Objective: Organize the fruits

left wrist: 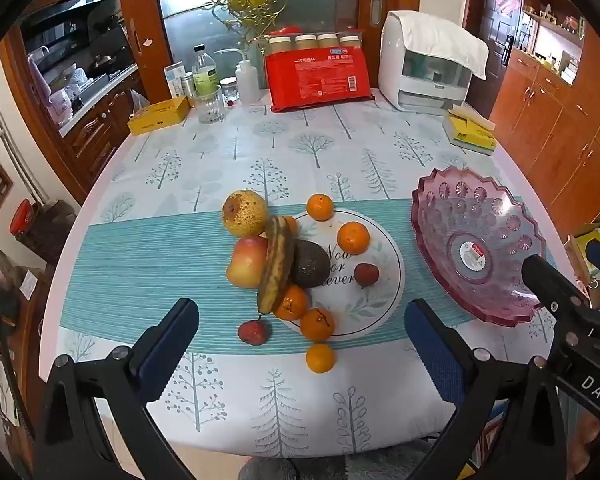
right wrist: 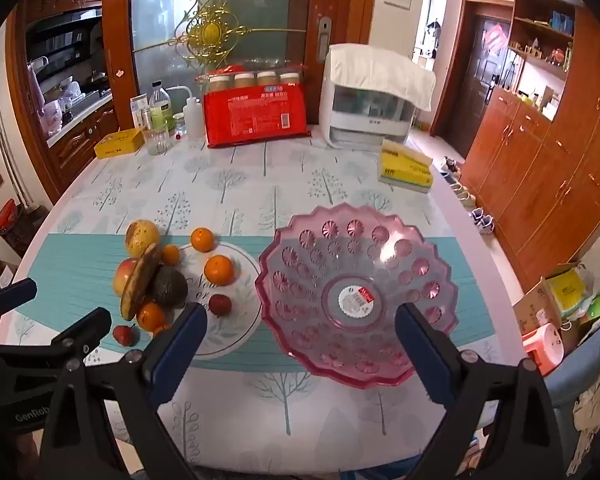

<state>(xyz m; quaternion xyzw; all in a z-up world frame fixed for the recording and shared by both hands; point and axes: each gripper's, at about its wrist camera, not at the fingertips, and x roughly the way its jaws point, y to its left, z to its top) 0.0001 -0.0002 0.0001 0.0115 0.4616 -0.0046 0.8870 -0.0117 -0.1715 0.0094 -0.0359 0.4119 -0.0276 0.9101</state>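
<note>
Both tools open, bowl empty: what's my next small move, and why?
Probably lower the left tool onto the nearest orange at the pile's front edge. It lies apart from the other fruit, so gripping it should disturb nothing. The pink bowl holds no fruit yet, and the right tool hovers over it.

The fruit bowl looked like glossy, translucent pink plastic with moulded facets, the tablecloth smooth and slightly shiny, the avocado matt and pebbly, the cabinets polished wood, and the pear rough and speckled.
</note>
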